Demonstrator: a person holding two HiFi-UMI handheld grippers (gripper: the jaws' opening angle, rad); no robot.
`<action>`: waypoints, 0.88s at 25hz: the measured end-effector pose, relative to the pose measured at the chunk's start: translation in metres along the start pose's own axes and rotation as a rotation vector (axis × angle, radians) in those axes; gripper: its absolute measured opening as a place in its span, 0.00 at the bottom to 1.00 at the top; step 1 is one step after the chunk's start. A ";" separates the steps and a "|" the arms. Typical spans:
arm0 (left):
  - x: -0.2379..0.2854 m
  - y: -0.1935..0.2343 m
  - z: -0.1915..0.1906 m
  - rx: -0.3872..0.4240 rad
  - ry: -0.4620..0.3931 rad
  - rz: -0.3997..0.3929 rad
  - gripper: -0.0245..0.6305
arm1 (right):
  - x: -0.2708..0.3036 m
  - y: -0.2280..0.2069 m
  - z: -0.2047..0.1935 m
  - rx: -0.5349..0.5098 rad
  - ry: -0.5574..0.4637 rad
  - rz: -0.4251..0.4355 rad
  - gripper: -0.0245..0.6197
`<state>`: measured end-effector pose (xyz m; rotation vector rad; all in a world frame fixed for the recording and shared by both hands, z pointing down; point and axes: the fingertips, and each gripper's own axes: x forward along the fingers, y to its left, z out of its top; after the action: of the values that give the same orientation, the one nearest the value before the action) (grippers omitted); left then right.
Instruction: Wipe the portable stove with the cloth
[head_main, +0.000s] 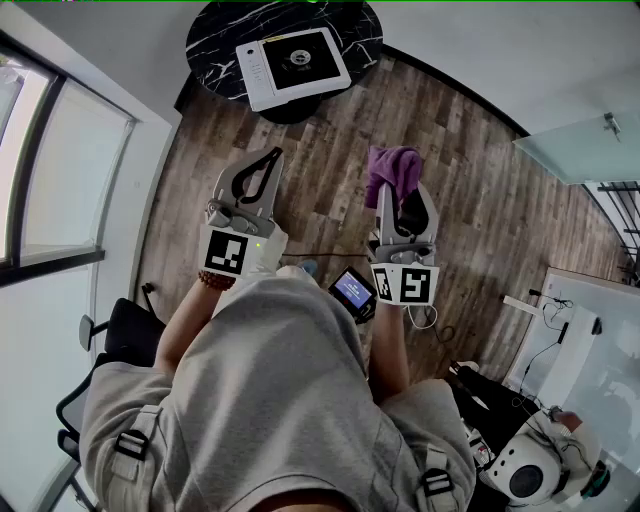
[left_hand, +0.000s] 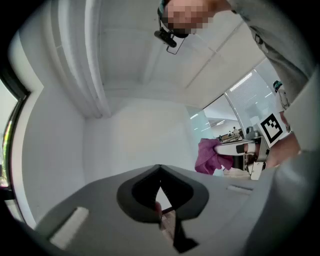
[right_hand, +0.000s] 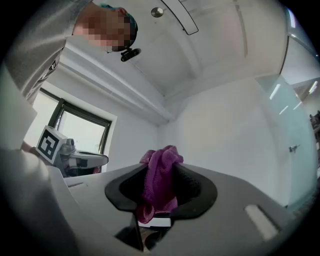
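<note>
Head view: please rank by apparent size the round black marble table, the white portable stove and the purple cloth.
1. round black marble table
2. white portable stove
3. purple cloth, smallest though nearer the camera

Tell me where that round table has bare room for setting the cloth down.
In the head view, the black table is bare left of the stove, its widest patch, plus a narrower crescent along the right rim. The stove crowds the middle and near edge. The cloth is clamped in the right gripper.
</note>
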<state>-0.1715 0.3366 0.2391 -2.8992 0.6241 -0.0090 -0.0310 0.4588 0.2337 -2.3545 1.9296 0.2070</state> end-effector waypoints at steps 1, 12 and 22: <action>0.002 0.003 -0.001 -0.003 0.001 0.002 0.03 | 0.005 0.001 -0.002 0.000 0.007 0.006 0.27; 0.039 0.044 -0.048 -0.061 0.061 0.003 0.03 | 0.072 -0.010 -0.038 0.058 0.090 0.064 0.31; 0.097 0.099 -0.087 -0.111 0.092 -0.055 0.03 | 0.165 -0.019 -0.067 -0.009 0.199 0.112 0.32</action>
<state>-0.1276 0.1933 0.3045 -3.0367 0.5765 -0.1190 0.0222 0.2920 0.2726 -2.3554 2.1544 -0.0124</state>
